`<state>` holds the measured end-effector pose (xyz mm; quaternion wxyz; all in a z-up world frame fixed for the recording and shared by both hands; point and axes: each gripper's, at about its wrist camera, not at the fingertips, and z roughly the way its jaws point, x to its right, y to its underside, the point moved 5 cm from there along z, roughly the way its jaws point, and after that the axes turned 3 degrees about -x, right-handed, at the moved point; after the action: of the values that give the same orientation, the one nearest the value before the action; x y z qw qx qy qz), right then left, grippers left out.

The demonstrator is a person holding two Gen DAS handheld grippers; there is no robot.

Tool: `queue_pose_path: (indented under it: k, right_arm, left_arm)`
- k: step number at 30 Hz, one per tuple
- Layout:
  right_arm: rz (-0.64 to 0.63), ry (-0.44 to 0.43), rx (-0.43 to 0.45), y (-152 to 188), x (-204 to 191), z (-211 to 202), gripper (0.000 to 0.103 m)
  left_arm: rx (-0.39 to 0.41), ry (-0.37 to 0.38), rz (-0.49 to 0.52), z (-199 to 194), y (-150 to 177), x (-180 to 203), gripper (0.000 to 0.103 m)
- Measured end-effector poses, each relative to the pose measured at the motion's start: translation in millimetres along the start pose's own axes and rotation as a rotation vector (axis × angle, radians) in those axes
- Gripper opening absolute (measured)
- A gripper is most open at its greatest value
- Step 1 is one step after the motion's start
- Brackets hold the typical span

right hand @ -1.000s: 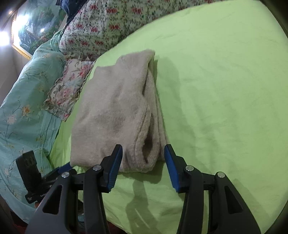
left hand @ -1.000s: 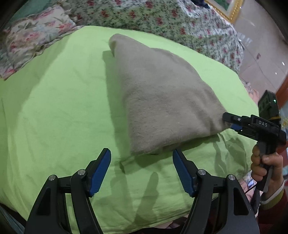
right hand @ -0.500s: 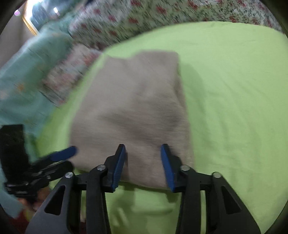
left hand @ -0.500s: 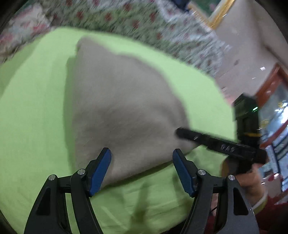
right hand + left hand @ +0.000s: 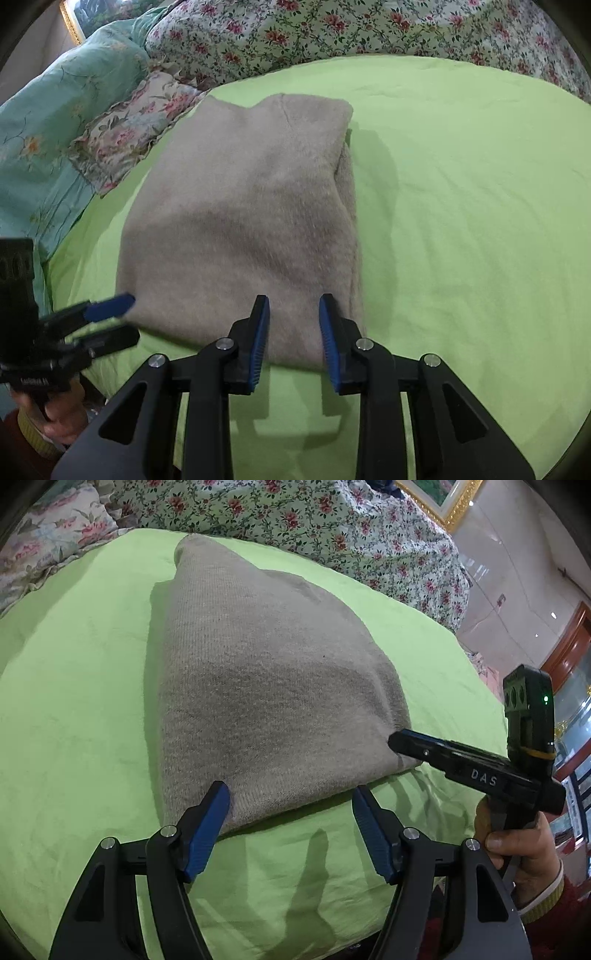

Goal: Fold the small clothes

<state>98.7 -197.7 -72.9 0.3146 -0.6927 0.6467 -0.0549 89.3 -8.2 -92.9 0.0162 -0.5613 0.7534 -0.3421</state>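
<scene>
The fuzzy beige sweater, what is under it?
The folded fuzzy beige sweater lies on the lime-green bed sheet, which shows all around it. Whatever lies between its folded layers is covered.

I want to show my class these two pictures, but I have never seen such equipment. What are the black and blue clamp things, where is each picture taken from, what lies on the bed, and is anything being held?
There is no robot here. A person holds a hand-operated clamp tool in each hand, and each tool carries a wide-angle camera looking along its two jaws. One picture comes from the left gripper, the other from the right gripper; each also shows the other tool at its edge, with the right hand on its handle. On the green sheet lies a folded beige knitted garment, with flowered bedding behind. Both sets of jaws stand apart at the garment's near edge; neither visibly grips it.
</scene>
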Motion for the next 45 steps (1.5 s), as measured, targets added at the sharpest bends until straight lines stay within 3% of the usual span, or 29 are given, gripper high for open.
queue_pose_path:
  k: [7, 12, 16, 21, 26, 34, 45]
  right_arm:
    - [0.025, 0.011, 0.007, 0, -4, -20, 0.030]
    - [0.017, 0.018, 0.032, -4, -10, -40, 0.031]
    - [0.002, 0.036, 0.038, -2, -16, -51, 0.045]
    - [-0.043, 0.088, 0.031, 10, -27, -57, 0.049]
    - [-0.060, 0.114, 0.017, 20, -31, -58, 0.055]
    - [-0.110, 0.186, 0.030, 25, -33, -68, 0.077]
    - [-0.158, 0.222, 0.028, 32, -38, -75, 0.085]
  left_arm:
    - [-0.001, -0.072, 0.007, -21, 1, 8, 0.070]
    - [0.023, -0.135, -0.040, -43, 1, -4, 0.071]
    - [0.041, -0.163, -0.067, -57, -1, -14, 0.071]
    - [0.054, -0.233, -0.065, -68, 6, -25, 0.072]
    - [0.054, -0.252, -0.069, -69, 9, -25, 0.074]
    - [0.066, -0.315, -0.044, -75, 9, -22, 0.083]
    - [0.062, -0.373, -0.017, -82, 12, -20, 0.091]
